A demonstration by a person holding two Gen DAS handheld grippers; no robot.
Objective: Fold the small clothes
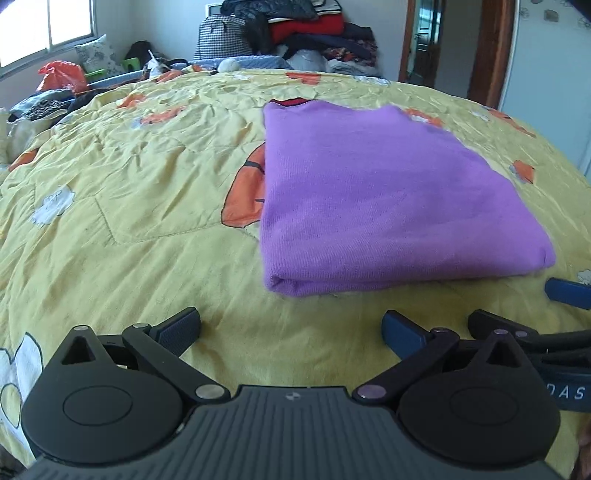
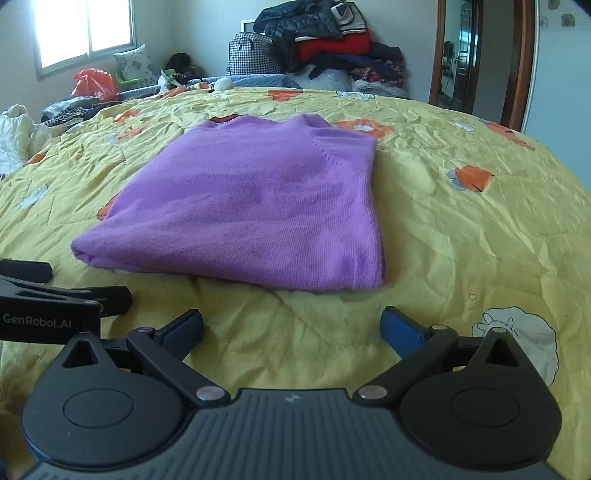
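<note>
Daylit bedroom (image 2: 491, 229), window (image 2: 85, 29)

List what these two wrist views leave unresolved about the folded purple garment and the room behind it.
- Purple garment: the layers and sleeves tucked under its top face are hidden in both views.
- Red trim at its far edge: too small to identify.
- Clothes pile beyond the yellow quilt: single items blur together.
- Right gripper: cut off by the left view's right edge.
</note>
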